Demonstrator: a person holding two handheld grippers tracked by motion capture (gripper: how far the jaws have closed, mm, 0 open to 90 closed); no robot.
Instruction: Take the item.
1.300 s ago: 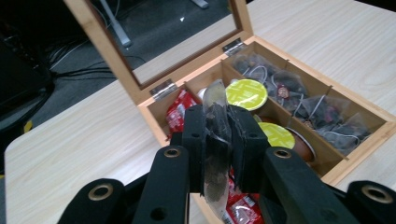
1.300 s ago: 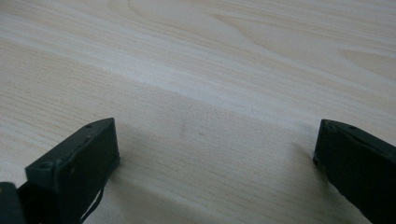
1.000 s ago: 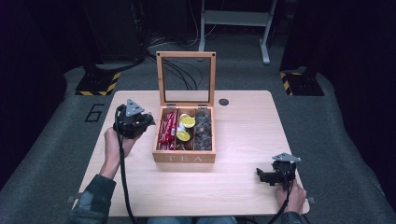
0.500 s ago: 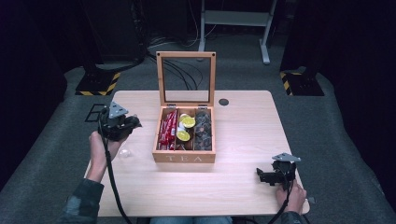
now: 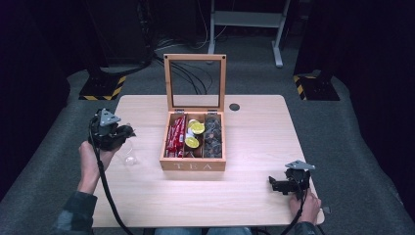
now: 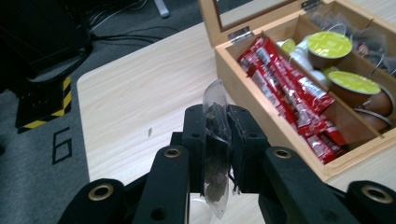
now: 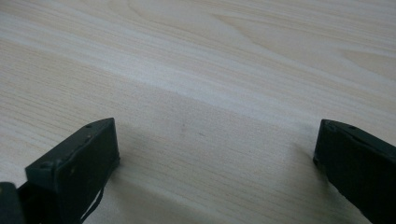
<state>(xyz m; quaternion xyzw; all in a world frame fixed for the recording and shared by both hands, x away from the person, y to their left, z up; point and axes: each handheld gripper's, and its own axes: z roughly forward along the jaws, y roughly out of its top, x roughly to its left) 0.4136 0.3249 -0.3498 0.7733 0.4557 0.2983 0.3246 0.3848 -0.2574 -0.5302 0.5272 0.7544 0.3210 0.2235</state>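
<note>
- While resting low on the table [image 5: 254, 196], the right gripper [image 5: 280, 186] has its jaws spread wide, nothing between them.
- Farther off, the left gripper [image 6: 217, 140] pinches a clear tea bag [image 6: 215, 158] above the table's left side.
- Beyond, the wooden tea box [image 5: 193, 165] stands open.

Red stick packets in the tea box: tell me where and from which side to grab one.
Take one of the red stick packets near its middle, coming from straight above. They lie flat, lengthwise in the left compartment of the tea box, and the side walls and the upright lid behind block a level approach. The open right hand-held gripper is probably the better choice.
</note>
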